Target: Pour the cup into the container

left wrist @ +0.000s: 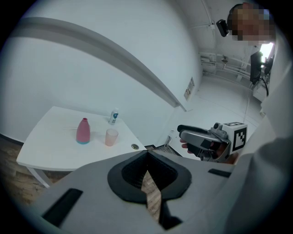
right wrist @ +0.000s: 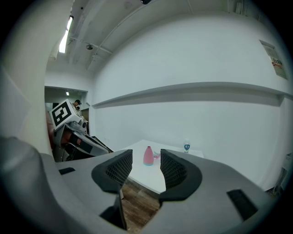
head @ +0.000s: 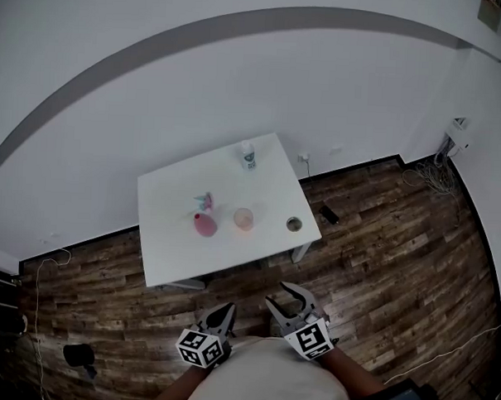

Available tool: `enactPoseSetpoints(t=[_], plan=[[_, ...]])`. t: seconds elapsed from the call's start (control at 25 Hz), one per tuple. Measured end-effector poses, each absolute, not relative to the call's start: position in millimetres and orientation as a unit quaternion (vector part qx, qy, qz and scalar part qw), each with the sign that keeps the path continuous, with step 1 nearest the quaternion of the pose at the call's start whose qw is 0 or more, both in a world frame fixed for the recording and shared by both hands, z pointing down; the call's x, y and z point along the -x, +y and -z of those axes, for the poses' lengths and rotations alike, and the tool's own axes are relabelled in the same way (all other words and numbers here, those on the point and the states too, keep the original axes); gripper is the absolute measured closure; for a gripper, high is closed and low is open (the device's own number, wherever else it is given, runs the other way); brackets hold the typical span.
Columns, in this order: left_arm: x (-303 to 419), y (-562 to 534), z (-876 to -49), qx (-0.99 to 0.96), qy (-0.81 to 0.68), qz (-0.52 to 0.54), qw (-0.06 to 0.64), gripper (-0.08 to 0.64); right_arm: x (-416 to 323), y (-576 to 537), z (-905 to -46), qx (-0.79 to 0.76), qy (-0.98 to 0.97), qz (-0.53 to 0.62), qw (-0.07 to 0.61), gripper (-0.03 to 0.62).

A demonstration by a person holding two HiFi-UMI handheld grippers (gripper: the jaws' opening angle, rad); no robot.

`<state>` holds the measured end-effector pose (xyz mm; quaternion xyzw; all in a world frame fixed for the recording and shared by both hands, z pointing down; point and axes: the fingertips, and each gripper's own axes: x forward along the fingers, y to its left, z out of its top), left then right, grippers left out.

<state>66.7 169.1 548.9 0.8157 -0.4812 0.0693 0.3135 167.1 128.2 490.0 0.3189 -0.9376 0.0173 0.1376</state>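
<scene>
Cup (head: 244,218), small translucent pink tumbler, upright mid-counter (head: 174,250) beside pink bottle (head: 205,224), well apart from both grippers; likely light, thin-walled, easily squashed or spilled, best gripped gently mid-wall; left gripper (left wrist: 146,153) fingers pressed together, empty; right gripper (right wrist: 146,156) fingers parted, empty.

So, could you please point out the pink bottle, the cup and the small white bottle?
pink bottle (head: 205,225), head view, its body.
cup (head: 244,219), head view, its side wall.
small white bottle (head: 248,158), head view, its label.
</scene>
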Motion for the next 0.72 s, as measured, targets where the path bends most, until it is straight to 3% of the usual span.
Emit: enactPoseSetpoints(t=[0.72], plan=[[21.2, 169.9, -539.3, -0.830, -0.458, -0.074, 0.309, 0.551, -107.3, 103.9, -452.3, -0.396, -0.912, -0.007, 0.107, 0.418]])
